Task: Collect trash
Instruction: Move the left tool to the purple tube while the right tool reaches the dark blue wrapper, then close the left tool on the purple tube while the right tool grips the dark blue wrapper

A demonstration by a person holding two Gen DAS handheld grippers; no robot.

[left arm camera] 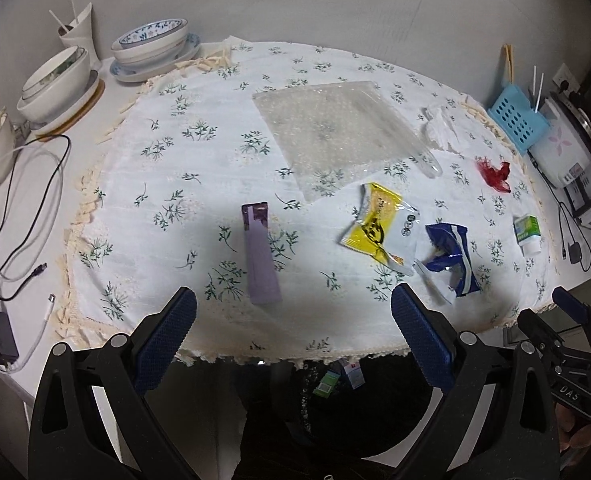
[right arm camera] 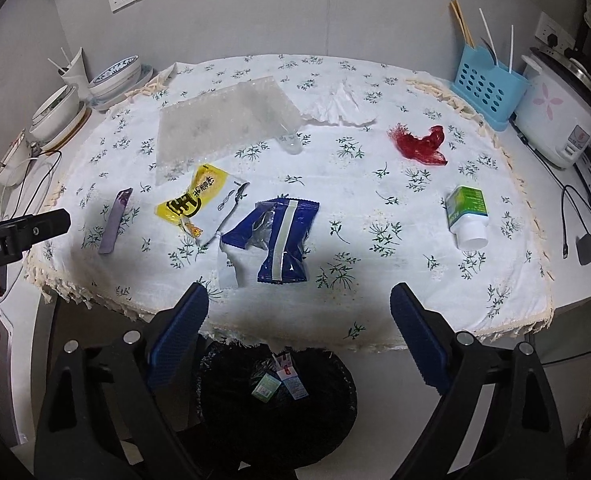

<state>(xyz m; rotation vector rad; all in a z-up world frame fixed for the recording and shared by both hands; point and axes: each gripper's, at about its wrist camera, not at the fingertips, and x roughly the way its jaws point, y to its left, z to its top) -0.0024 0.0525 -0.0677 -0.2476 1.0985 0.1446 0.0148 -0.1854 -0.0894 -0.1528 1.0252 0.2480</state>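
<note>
Left gripper point(left arm camera: 293, 312) hovering wide open and empty just short of flat purple wrapper point(left arm camera: 260, 256), right gripper point(right arm camera: 299, 312) gaping empty before crumpled blue foil packet point(right arm camera: 277, 238), both lying on floral-clothed tabletop point(right arm camera: 375, 184)

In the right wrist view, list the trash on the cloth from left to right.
purple wrapper → yellow packet → blue wrapper → red plastic scrap → green and white bottle

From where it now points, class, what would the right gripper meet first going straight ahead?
Probably the blue wrapper, lying just past the open right gripper; depth is uncertain in this fisheye view.
</note>
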